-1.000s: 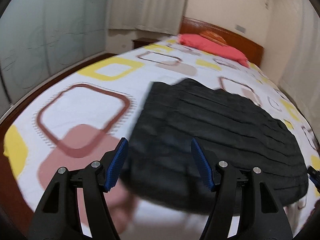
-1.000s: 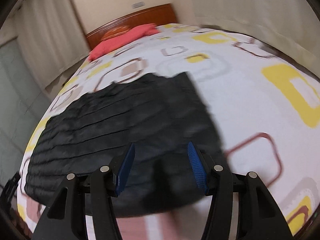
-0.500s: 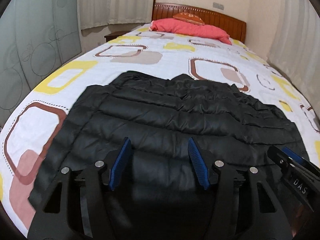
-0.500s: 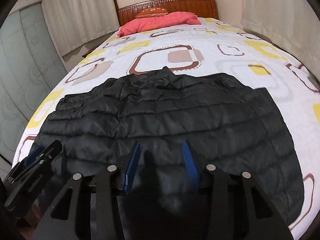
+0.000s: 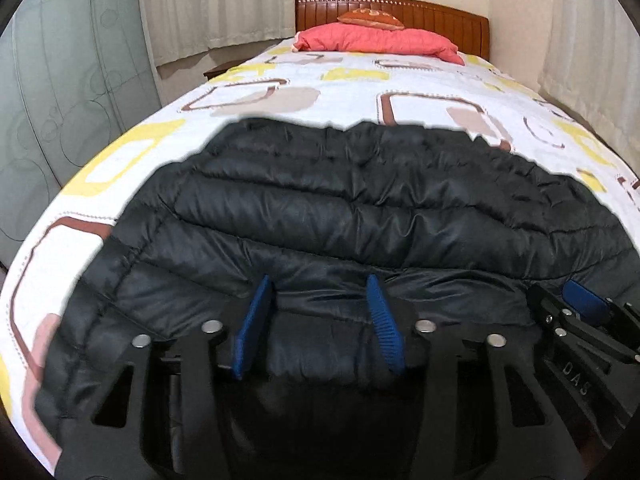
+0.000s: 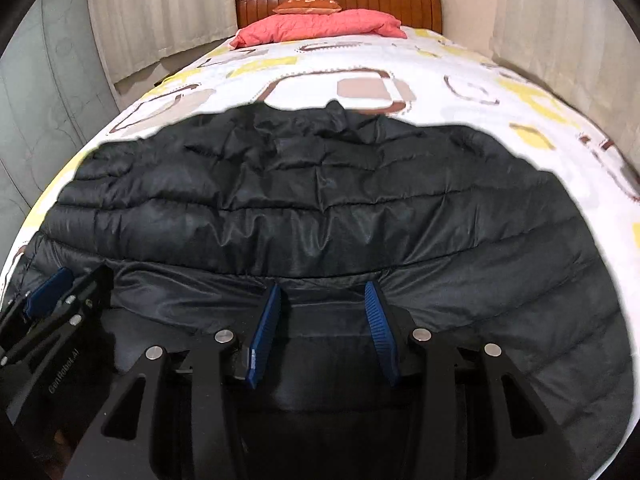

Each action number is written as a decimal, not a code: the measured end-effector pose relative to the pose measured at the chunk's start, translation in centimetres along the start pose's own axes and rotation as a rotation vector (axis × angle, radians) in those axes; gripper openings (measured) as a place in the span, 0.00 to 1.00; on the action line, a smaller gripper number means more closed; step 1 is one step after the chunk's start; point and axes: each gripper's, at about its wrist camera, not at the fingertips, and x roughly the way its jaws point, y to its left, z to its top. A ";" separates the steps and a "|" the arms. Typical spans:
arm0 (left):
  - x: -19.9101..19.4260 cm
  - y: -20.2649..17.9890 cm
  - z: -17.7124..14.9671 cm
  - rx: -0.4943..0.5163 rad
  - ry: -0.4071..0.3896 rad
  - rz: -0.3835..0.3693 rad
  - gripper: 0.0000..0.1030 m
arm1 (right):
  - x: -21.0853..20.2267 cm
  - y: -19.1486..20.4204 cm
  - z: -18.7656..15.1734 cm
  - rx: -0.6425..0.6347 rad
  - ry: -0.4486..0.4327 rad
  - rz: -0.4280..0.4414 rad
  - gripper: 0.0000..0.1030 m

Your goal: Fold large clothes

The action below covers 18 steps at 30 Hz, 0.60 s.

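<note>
- The black jacket (image 5: 360,216) lies spread flat across the bed (image 5: 280,92), near its foot.
- My left tool (image 5: 318,320) has just been closing; its jaws stand half open over the jacket's hem.
- My right tool (image 6: 322,324) is half open too, gripping nothing.

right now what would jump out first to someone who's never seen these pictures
A big black puffer jacket spread flat across the near end of the bed, dark against a white bedspread patterned with yellow and brown squares. Both blue-padded tools sit at its near hem: the left hand-held gripper and the right hand-held gripper, each with jacket fabric between its pads. Far back, a coral-red pillow lies against the wooden headboard.
</note>
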 end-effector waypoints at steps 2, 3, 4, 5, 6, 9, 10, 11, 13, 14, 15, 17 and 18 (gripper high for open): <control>-1.1 0.4 0.5 -0.031 -0.028 -0.001 0.45 | -0.9 -0.1 0.4 0.021 -0.016 0.010 0.43; -1.1 0.3 0.6 -0.031 -0.031 0.010 0.45 | -1.2 0.0 0.6 0.021 -0.027 -0.010 0.43; -0.7 0.2 0.6 -0.022 -0.024 0.035 0.45 | -1.1 0.0 0.7 0.013 -0.031 -0.034 0.43; 0.3 0.0 0.4 -0.009 0.003 0.052 0.45 | -0.4 0.3 0.5 -0.008 -0.019 -0.081 0.43; 1.0 -0.1 0.2 -0.002 0.016 0.058 0.46 | 0.3 0.4 0.3 -0.021 0.001 -0.097 0.43; 0.7 -0.6 0.1 0.019 0.000 0.084 0.45 | 0.3 1.0 0.1 -0.058 -0.013 -0.129 0.43; 0.4 -0.3 0.2 0.005 0.000 0.073 0.45 | -0.1 1.0 0.2 -0.052 -0.017 -0.117 0.43; 0.1 0.0 0.2 -0.016 -0.001 0.059 0.45 | -0.8 0.7 0.2 -0.029 -0.024 -0.092 0.43; -0.2 0.7 0.1 -0.043 0.002 0.047 0.45 | -1.6 0.5 0.0 -0.018 -0.041 -0.091 0.43; -0.1 0.7 0.0 -0.036 0.004 0.047 0.45 | -1.6 0.4 -0.2 -0.022 -0.044 -0.097 0.43; 0.2 0.5 -0.2 -0.019 0.000 0.056 0.45 | -1.3 0.4 -0.4 -0.027 -0.035 -0.102 0.43; 0.6 0.2 -0.4 -0.005 -0.010 0.068 0.45 | 0.0 0.3 -1.1 -0.030 -0.022 -0.093 0.43; 0.7 0.0 -0.6 -0.003 -0.015 0.073 0.45 | 0.4 0.3 -1.4 -0.032 -0.036 -0.095 0.43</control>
